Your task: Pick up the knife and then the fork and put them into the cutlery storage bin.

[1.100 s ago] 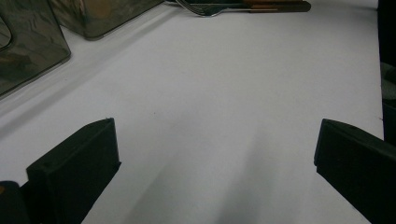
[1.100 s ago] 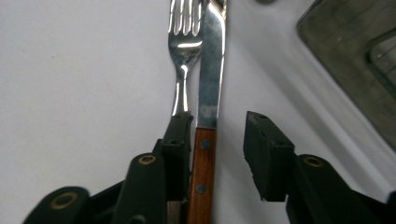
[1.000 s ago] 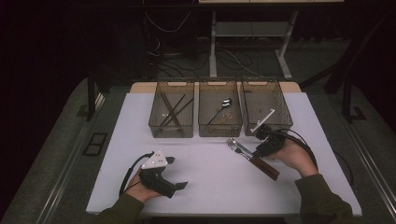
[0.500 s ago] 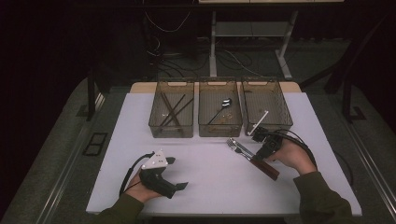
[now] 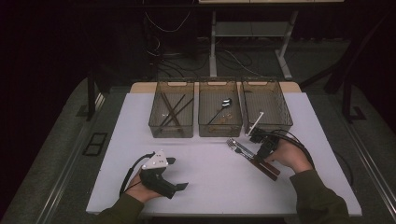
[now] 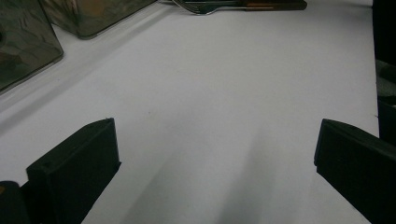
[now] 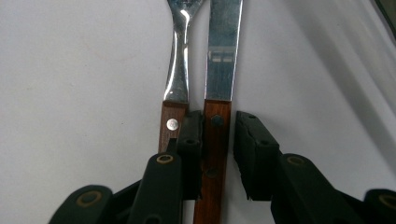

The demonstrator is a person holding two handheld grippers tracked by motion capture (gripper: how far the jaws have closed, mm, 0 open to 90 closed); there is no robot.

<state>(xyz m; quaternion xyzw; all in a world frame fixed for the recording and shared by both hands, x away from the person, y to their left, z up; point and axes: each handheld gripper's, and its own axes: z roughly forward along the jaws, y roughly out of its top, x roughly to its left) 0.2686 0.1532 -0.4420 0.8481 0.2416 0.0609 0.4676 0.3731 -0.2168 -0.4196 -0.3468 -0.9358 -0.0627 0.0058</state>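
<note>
A knife (image 7: 223, 46) with a wooden handle lies on the white table beside a wooden-handled fork (image 7: 176, 70); in the high view the pair (image 5: 243, 150) lies slantwise at the right. My right gripper (image 7: 218, 123) straddles the knife handle. Its jaws have just been closing: the left pad touches the handle, and a thin gap shows at the right pad. From above, the right gripper (image 5: 258, 156) sits low over the handles. My left gripper (image 5: 178, 172) rests open near the front left, with only bare table between its jaws (image 6: 215, 140).
Three clear bins stand in a row at the back. The left bin (image 5: 154, 122) holds chopsticks, the middle bin (image 5: 219, 129) a spoon, and the right bin (image 5: 280, 122) stands just behind my right gripper. The table's front edge is close to both hands.
The right hand has shifted very slightly over the knife handle. The left hand and the cutlery have stayed where they were.
</note>
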